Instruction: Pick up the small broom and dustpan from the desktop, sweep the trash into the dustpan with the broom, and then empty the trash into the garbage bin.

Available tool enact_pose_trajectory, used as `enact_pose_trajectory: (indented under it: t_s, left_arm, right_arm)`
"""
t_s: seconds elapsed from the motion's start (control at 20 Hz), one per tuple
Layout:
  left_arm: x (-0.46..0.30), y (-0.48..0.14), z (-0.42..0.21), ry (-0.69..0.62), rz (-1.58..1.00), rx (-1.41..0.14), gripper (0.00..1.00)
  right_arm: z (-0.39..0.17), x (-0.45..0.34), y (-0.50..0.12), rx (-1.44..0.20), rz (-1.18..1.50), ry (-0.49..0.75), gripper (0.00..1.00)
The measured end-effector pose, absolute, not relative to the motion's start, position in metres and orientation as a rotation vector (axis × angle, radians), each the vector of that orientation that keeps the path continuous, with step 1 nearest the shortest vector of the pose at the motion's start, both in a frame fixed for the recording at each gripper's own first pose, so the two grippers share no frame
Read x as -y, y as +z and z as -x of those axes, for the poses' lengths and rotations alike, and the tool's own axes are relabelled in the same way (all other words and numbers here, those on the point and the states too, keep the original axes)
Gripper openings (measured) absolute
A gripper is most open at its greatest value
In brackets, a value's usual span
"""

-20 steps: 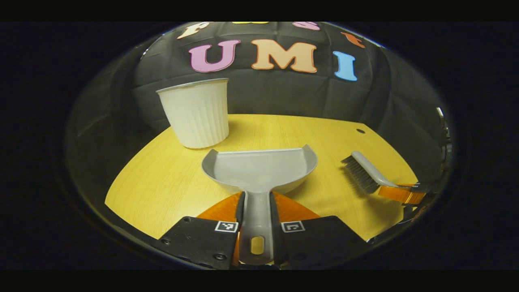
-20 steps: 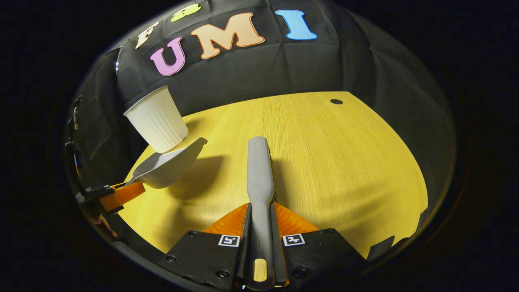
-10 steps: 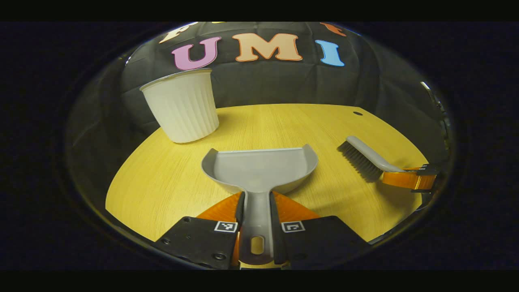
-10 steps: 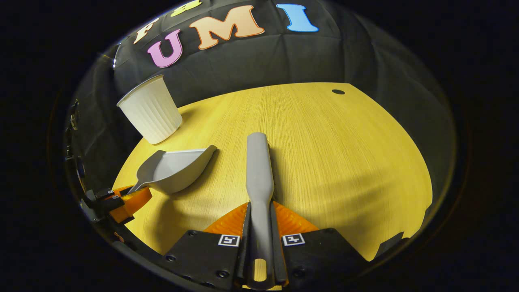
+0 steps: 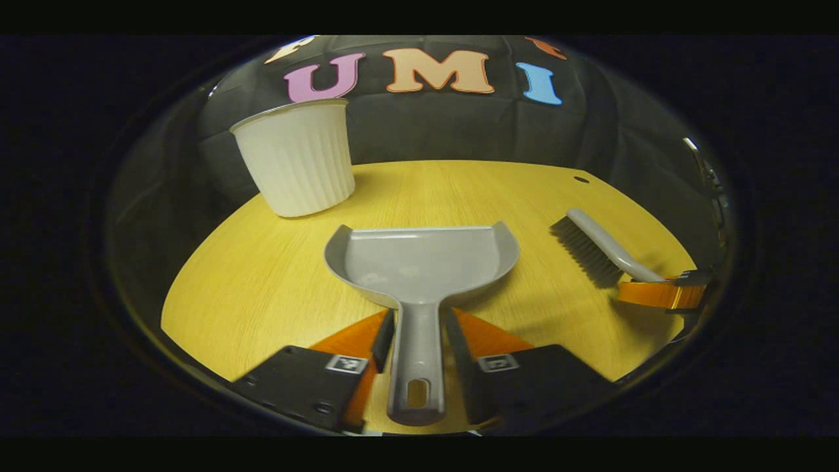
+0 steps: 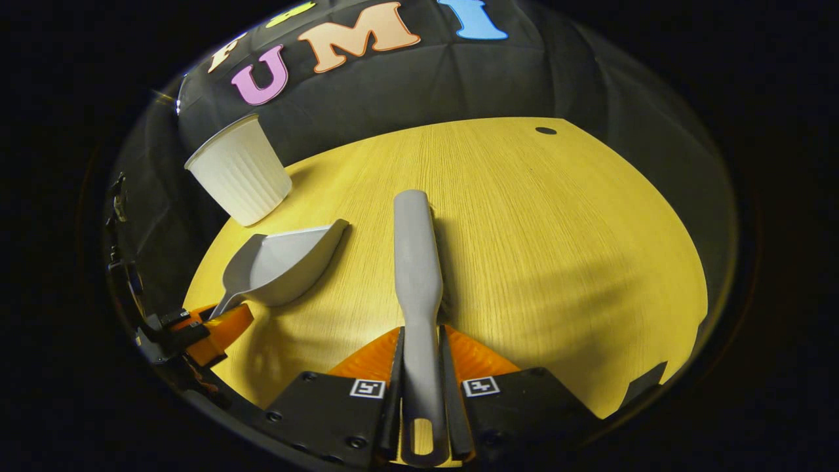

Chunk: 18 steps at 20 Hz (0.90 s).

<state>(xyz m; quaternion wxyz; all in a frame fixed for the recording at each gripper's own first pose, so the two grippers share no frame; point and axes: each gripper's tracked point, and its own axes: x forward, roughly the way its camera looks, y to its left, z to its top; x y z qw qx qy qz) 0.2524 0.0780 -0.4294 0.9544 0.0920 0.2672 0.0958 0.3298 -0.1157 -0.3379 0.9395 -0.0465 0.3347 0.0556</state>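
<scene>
Left claw [image 5: 417, 328]: spread apart, a visible gap on each side of the dustpan handle, gripping nothing; seen also in the right gripper view low at the left counter edge [image 6: 210, 328].
Dustpan [image 5: 421, 262]: grey, flat on the counter, handle lying loose between the parted fingers, open lip toward the far edge; in the right gripper view [image 6: 282, 262] near the left edge, just in front of the bin.
Right claw [image 6: 423, 367]: closed tight on the broom handle, both fingers pressing its sides; seen in the left gripper view by the right edge [image 5: 662, 294].
Broom [image 6: 416, 262]: grey, held by its handle, back upward, head reaching out over the middle of the counter; bristles dark and pointing down in the left gripper view [image 5: 593, 246]; contact with the counter not certain.
Garbage bin [image 5: 295, 157]: white, ribbed, upright, at the far left corner of the counter, close to the edge; apart from the dustpan [image 6: 239, 170].
Counter [image 6: 557, 229]: yellow wood grain, small dark hole near the far right corner [image 6: 545, 130].
Open room: wide bare stretch from the broom to the right and far edges; narrower strip between dustpan and broom.
Trash: none made out on the counter or in the dustpan.
</scene>
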Motion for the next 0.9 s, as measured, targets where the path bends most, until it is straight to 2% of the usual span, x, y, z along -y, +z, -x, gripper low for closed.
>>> enact_pose_trajectory:
  t_s: [0.05,0.1,0.15,0.2,0.3,0.75,0.9]
  left_arm:
    - [-0.075,-0.428,-0.251,0.191,-0.188,-0.543,0.74]
    - [-0.077,-0.427,-0.251,0.201,-0.196,-0.538,0.95]
    - [-0.079,-0.426,-0.249,0.211,-0.198,-0.532,0.99]
    - [-0.08,-0.426,-0.248,0.216,-0.192,-0.53,0.98]
    - [-0.077,-0.425,-0.247,0.216,-0.185,-0.522,0.99]
    - [-0.068,-0.382,-0.223,0.226,-0.232,-0.407,0.98]
    - [-0.059,-0.333,-0.204,0.226,-0.258,-0.299,0.98]
  right_arm:
    - [-0.328,0.115,-0.34,-0.693,0.087,0.122,0.32]
    - [-0.328,0.113,-0.343,-0.702,0.081,0.13,0.51]
    - [-0.325,0.11,-0.345,-0.708,0.073,0.142,0.44]
    - [-0.323,0.109,-0.345,-0.715,0.066,0.153,0.69]
    - [-0.317,0.104,-0.344,-0.722,0.05,0.182,0.94]
    - [-0.306,0.102,-0.278,-0.551,0.003,0.218,0.93]
    - [-0.281,0.098,-0.224,-0.446,0.006,0.251,0.92]
